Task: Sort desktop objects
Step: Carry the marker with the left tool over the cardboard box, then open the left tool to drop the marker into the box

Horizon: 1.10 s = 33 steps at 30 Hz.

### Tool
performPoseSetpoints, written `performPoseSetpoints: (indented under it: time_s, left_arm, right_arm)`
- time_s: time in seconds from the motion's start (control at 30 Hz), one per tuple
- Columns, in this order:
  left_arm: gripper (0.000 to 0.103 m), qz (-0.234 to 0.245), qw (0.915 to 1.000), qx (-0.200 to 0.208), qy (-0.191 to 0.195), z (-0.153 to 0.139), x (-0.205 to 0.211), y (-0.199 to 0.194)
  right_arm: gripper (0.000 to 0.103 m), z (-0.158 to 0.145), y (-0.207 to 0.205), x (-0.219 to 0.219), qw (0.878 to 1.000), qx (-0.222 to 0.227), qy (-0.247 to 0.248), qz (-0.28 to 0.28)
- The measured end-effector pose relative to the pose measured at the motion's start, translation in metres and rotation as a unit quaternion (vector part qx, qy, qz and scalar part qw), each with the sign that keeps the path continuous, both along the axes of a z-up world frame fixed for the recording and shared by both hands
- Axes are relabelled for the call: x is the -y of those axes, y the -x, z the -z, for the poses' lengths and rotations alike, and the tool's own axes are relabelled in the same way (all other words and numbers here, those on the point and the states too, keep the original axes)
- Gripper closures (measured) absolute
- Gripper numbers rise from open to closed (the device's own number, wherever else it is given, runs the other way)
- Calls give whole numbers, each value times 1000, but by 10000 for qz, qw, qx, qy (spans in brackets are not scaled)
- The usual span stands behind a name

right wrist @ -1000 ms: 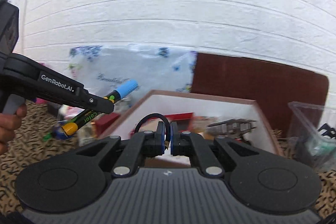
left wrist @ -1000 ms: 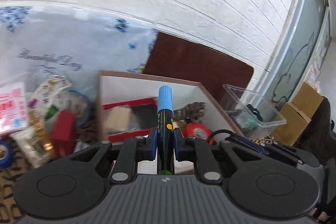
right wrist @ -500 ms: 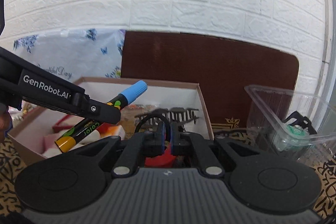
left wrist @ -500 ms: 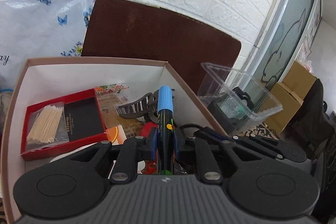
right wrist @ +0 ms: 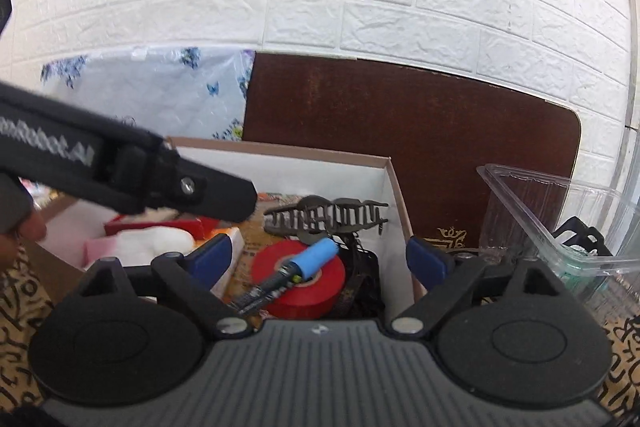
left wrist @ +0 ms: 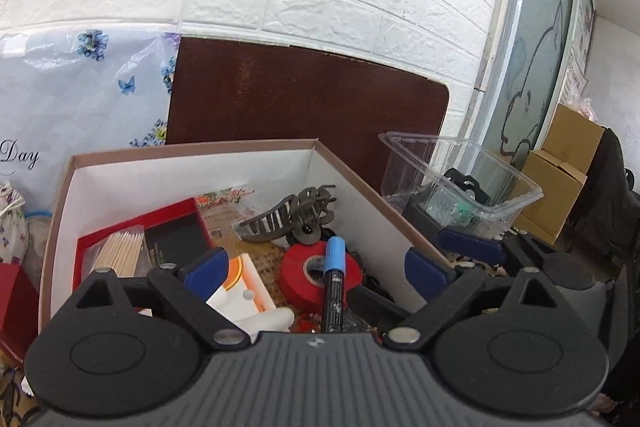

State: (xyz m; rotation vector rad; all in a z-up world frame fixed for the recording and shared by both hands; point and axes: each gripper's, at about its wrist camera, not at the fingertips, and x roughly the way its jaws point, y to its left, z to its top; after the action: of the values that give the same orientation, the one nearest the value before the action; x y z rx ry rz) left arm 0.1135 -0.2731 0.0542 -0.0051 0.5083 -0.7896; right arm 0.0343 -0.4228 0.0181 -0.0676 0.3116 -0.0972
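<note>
- White brick wall behind a patterned worktop point(right wrist: 622, 383); brown board point(left wrist: 304, 103) leaning on the wall.
- Cardboard box point(left wrist: 192, 163), white inside, ahead of both jaws.
- Left gripper point(left wrist: 316, 269): jaws have just opened, spread wide, pinching nothing.
- Marker point(left wrist: 334, 283), blue cap: between the left jaws, untouched, lying on the red tape roll point(left wrist: 298, 277) in the box.
- Right gripper point(right wrist: 318, 261): jaws have just opened, spread, empty.
- Hair claw point(right wrist: 326, 217): beyond the tape.
- Clear tub point(right wrist: 560, 211): right of the right jaws.

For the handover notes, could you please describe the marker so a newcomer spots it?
Find the cardboard box against the brick wall. Near its right wall lies a red tape roll. The marker rests across that roll: the only black stick with a blue cap.
</note>
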Motion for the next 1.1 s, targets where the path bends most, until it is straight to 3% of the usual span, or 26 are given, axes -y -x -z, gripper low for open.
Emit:
performPoseSetpoints:
  time_s: [0.27, 0.63, 0.97, 1.1]
  left_arm:
    - [5, -90, 9999, 14, -121, 1, -12, 14]
    - [5, -101, 9998, 23, -172, 0, -33, 41]
    - [5, -476, 9988, -114, 74, 19, -99, 75]
    - [5, -805, 9959, -360, 209, 34, -137, 81]
  right_arm:
    - [2, -9, 14, -13, 10000, 24, -16, -53]
    - [2, -15, 36, -42, 9996, -25, 64, -257]
    - [2, -4, 52, -96, 9959, -251, 67, -868]
    - [2, 6, 54, -131, 9912, -378, 60, -1268]
